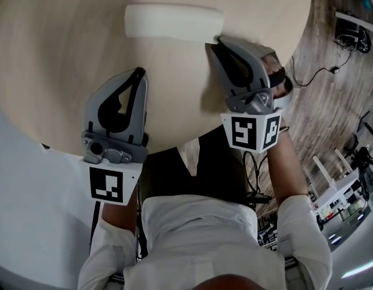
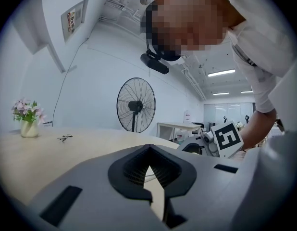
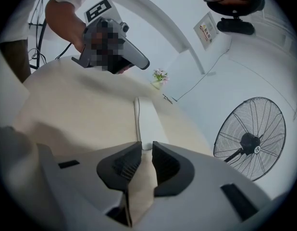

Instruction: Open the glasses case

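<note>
Item: white glasses case, closed, laid flat and lengthwise on the far part of the round wooden counter. The right tool is set with its tips at the case's right end, its jaws drawn to a narrow gap; no firm clamp on the case can be made out. The left tool is clenched on nothing, held over the counter's near rim and well apart from the case. Hazards, as judged: the case is braced by nothing, so a push or pry at one end is likely to slide or spin it rather than lift the lid, and the smooth rounded end may be squeezed out of a shallow nip. Clearance: bare counter is left on every side of the case, with most room to the left; the curved rim lies nearer on the right. A pair of spectacles and a flower vase are placed well away.
</note>
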Tool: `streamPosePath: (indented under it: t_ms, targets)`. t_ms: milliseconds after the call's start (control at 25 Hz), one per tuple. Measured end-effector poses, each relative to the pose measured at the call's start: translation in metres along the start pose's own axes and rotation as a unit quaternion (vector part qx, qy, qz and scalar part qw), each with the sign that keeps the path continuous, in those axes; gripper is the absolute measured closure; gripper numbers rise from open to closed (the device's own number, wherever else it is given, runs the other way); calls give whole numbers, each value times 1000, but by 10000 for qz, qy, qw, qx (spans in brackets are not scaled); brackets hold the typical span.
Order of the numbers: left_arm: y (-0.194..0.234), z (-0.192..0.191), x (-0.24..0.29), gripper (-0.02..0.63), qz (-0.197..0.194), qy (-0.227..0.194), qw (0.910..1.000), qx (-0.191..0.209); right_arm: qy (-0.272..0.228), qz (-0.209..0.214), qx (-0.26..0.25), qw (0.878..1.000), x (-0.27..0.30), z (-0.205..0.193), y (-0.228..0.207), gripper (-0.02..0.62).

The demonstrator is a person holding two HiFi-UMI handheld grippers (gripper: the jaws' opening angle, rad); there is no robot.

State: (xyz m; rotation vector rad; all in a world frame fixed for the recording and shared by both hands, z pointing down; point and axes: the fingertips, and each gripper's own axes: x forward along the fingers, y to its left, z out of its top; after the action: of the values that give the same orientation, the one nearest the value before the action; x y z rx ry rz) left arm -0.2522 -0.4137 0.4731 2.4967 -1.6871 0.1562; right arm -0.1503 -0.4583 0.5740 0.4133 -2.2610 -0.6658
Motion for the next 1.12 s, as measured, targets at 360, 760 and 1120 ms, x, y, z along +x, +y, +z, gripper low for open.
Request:
streamPosePath:
  t_ms: [360, 760, 1120]
  targets:
    - [-7, 5, 19, 594, 7, -43, 9999, 119, -97, 80, 80, 9999, -1, -16, -19, 540]
    - [-10, 9, 10, 594, 218, -144, 9993, 285, -592, 290, 559, 9963, 2, -9, -45, 558]
    - [-1, 11, 8, 594, 537, 4, 9982, 267, -472, 806, 2121, 9728, 33, -31, -83, 565]
